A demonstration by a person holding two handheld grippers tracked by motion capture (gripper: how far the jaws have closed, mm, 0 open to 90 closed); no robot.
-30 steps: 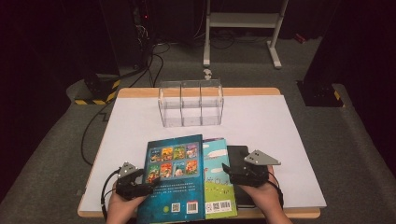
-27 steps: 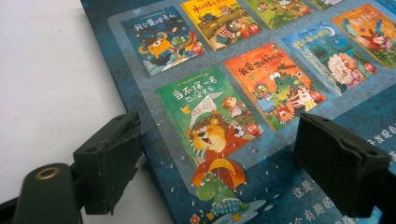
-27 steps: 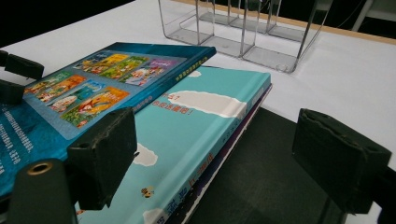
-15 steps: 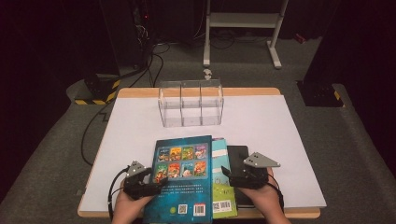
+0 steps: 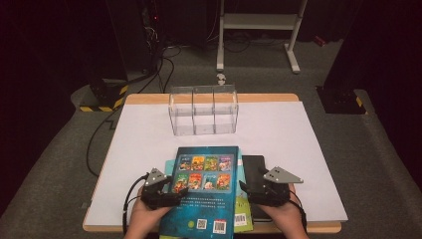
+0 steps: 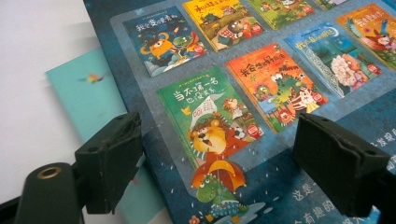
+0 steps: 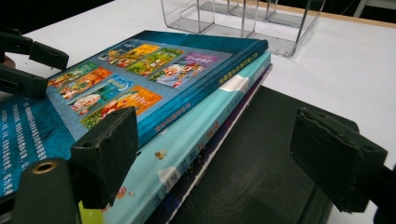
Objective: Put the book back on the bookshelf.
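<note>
Two tools [image 5: 166, 191] flanking stacked books [image 5: 206, 191]

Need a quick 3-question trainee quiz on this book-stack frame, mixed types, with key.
1. True or false: the left tool is open over the dark blue book.
2. Multiple choice: the clear organizer stands A) beyond the books, B) on the top book, C) on the floor.
3. Fill in: under the top book lies a ___ book, then a black book.

Key: 1 true; 2 A; 3 teal.

tongs [image 7: 224, 154] apart | astride stacked books' [image 7: 196, 98] spines | clear organizer [image 7: 243, 23] beyond
</note>
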